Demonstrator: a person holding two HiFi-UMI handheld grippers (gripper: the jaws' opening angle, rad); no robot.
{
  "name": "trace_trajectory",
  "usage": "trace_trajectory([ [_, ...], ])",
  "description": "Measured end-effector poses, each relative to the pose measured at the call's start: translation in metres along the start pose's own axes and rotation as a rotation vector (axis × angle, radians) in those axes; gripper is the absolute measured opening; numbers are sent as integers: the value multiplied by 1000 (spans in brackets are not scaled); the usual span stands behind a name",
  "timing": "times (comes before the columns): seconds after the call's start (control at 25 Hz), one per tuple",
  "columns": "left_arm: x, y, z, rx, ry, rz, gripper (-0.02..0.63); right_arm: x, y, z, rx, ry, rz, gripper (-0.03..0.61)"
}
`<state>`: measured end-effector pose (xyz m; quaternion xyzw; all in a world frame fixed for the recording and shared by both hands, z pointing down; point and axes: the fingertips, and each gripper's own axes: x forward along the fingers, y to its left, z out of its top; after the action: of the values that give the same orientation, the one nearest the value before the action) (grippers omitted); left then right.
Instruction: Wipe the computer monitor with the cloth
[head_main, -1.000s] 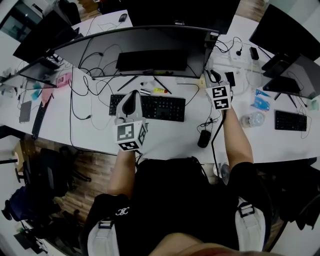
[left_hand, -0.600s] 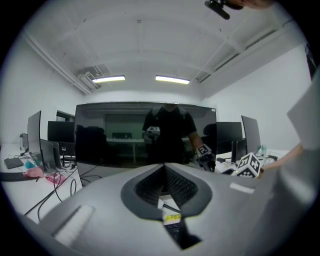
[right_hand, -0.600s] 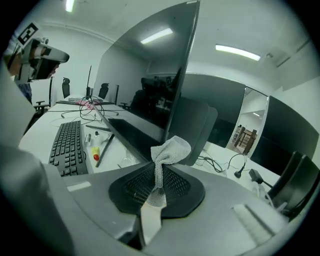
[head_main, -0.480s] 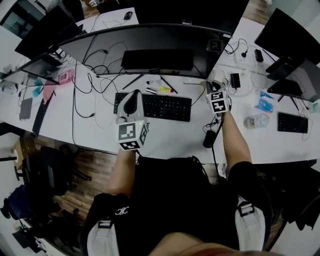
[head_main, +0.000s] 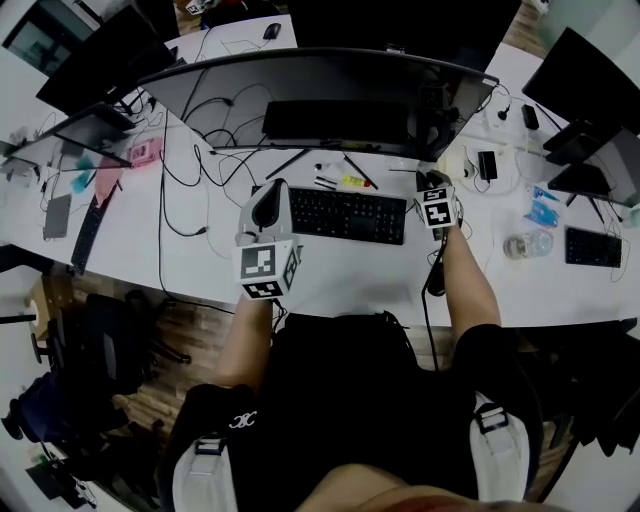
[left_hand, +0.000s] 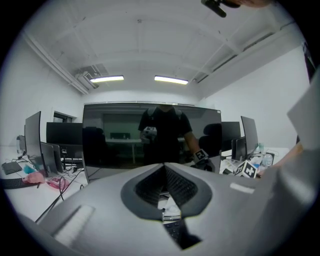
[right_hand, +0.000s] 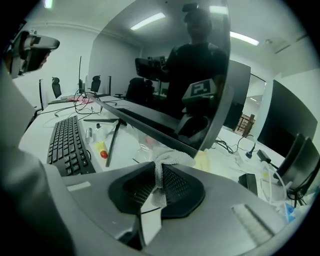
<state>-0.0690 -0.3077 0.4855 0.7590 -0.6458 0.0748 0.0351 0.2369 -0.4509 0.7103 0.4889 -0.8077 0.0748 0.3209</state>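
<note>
The wide curved monitor stands dark at the back of the white desk. My right gripper is below the monitor's right end, just past the keyboard's right edge. In the right gripper view it is shut on a white cloth, with the monitor's lower right corner close ahead. My left gripper hovers over the keyboard's left end, shut with nothing in it. In the left gripper view it points at the monitor, which reflects the person.
A black keyboard lies under the monitor, with small items and the stand legs behind it. A mouse and cable lie near my right arm. A water bottle and other monitors stand to the right, and cables run to the left.
The desk has slid right in the head view. Both grippers now stand further left along the keyboard, and the right gripper with the cloth is nearer the keyboard's right end.
</note>
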Motion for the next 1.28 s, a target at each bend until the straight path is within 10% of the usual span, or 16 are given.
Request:
trace_trajectory([
  [1.28,-103,223,-30,-100,-15,207,49,76,234,143,-200,-46,142,29],
])
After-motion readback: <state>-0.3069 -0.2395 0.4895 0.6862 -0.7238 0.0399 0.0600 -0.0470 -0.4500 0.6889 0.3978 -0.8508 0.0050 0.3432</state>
